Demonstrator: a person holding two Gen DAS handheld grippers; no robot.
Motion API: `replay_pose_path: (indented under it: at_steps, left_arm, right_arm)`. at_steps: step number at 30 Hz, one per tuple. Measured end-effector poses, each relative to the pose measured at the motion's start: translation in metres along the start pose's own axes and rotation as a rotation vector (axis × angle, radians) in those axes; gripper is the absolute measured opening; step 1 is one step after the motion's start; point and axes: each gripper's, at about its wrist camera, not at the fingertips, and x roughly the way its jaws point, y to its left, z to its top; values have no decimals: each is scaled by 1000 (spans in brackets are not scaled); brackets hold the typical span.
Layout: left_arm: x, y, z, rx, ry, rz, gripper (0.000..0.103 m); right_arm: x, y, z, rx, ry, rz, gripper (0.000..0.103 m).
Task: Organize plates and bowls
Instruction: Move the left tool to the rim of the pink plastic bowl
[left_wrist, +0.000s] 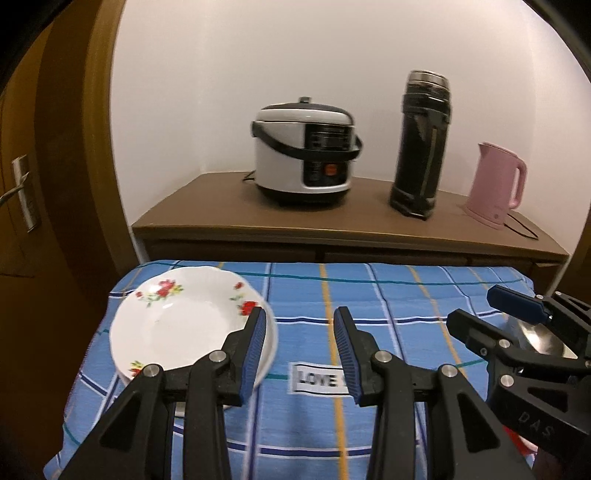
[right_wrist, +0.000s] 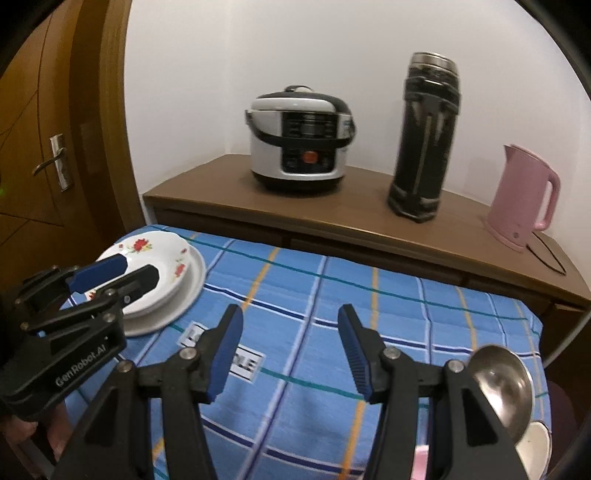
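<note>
Now | blue checked tablecloth (left_wrist: 369, 295) | brown sideboard (left_wrist: 207, 206), white wall (left_wrist: 295, 44) | both fingers parted, holding nothing

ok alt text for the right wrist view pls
The right gripper, open and empty, hangs over a blue checked tablecloth. The left gripper is above stacked floral plates at left; a steel bowl sits at right.
</note>
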Motion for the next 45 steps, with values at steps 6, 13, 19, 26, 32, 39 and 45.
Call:
replay_pose_path:
  at_steps: [6, 13, 19, 26, 32, 39, 45]
  left_arm:
    - [-1, -35, -2, 60, 9, -51, 49]
    - [-6, -76, -6, 147, 7, -113, 59]
    - [-6, -102, -13, 197, 29, -151, 59]
    - [-2, -129, -26, 242, 66, -199, 59]
    - [-2, -145, -32, 275, 83, -229, 59]
    - [-3, -154, -44, 298, 124, -282, 59]
    - [-1, -151, -54, 273, 175, -313, 59]
  right_arm:
    - [-18, -29, -8, 32, -15, -47, 54]
    - [-37, -75, -25, 138, -36, -78, 55]
    - [-49, -107, -36, 201, -50, -136, 57]
    - [-51, -135, -51, 208, -13, -255, 57]
    - [-60, -156, -69, 222, 5, -305, 57]
    - [-81, -167, -94, 271, 11, -181, 54]
    - [-83, -161, -110, 256, 48, -143, 40]
